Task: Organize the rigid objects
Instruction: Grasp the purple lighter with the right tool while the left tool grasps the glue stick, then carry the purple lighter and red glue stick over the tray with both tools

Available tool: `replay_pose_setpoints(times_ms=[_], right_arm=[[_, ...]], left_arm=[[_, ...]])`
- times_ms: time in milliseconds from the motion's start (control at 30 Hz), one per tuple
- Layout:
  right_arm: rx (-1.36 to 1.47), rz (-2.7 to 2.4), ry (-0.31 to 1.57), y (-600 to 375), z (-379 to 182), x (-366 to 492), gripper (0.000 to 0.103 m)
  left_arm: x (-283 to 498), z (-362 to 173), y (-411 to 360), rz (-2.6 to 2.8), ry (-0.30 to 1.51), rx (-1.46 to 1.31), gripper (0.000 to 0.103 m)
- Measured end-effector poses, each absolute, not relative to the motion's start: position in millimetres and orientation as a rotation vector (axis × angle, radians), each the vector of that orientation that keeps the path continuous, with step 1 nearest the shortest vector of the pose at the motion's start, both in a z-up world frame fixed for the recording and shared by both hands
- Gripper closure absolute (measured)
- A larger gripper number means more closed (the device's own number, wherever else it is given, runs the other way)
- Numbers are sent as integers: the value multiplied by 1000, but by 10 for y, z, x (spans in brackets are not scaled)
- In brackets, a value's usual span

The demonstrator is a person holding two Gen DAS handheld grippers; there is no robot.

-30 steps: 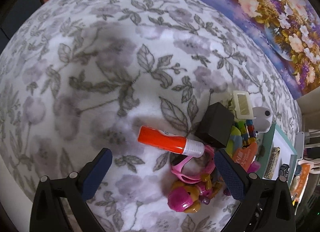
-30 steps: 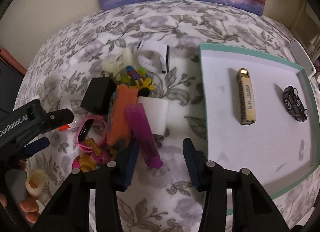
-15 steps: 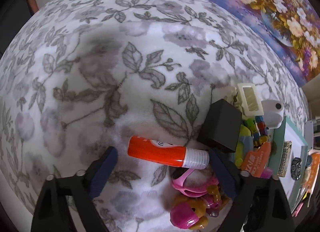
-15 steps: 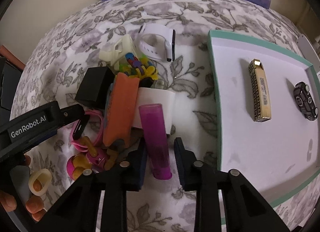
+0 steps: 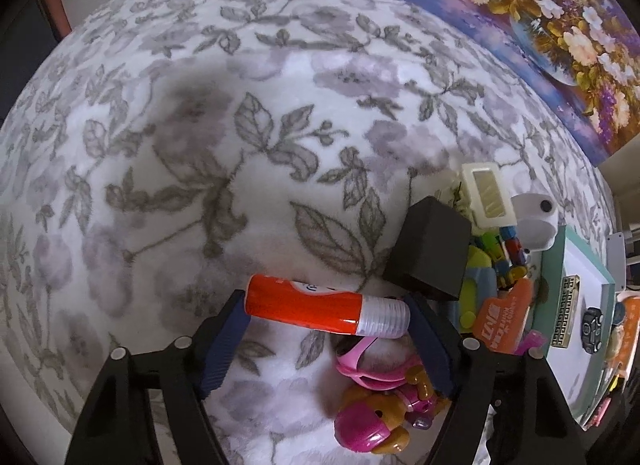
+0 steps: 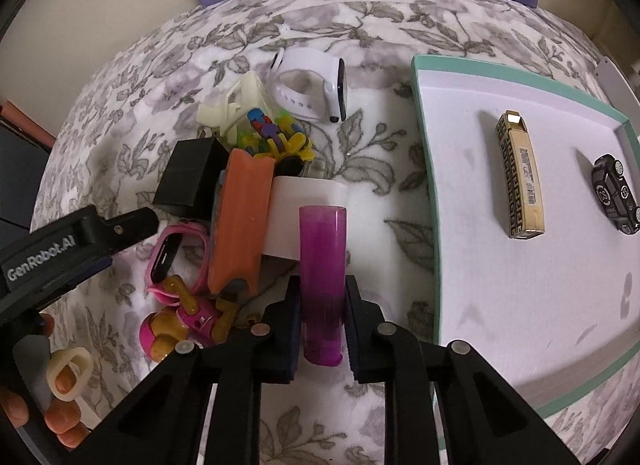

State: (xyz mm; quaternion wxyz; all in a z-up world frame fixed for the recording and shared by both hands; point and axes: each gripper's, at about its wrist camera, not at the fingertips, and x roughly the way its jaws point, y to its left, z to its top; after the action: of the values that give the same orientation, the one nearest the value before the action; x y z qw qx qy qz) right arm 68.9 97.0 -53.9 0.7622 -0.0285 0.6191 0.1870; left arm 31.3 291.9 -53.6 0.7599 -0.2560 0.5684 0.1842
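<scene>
A floral cloth (image 6: pixel 400 45) is spread under everything. A tray (image 6: pixel 424 169), at the right of the toy pile (image 6: pixel 240 193), is occupied by a harmonica (image 6: pixel 520 177) and a toy car (image 6: pixel 614 195). At the pile's right edge, a purple tube (image 6: pixel 322 265) is clamped by the right gripper (image 6: pixel 322 305). At its left edge, an orange glue stick (image 5: pixel 324 307) is pinched endwise between the left gripper (image 5: pixel 326 329) fingers.

Surface: floral blanket (image 6: pixel 380 49) covered it.
On it: tray (image 6: pixel 424 153), white watch (image 6: pixel 308 89), black box (image 6: pixel 192 177), pink watch (image 6: pixel 172 253), toy pup (image 6: pixel 180 325).
</scene>
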Motion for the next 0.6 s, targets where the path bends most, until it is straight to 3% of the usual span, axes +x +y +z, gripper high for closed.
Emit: replay_pose_setpoints(times_ms=[600], right_arm=[[55,414,1264,539,-128,786,83]], left_arm=[[281,154,2656,384,1087,-518,23]])
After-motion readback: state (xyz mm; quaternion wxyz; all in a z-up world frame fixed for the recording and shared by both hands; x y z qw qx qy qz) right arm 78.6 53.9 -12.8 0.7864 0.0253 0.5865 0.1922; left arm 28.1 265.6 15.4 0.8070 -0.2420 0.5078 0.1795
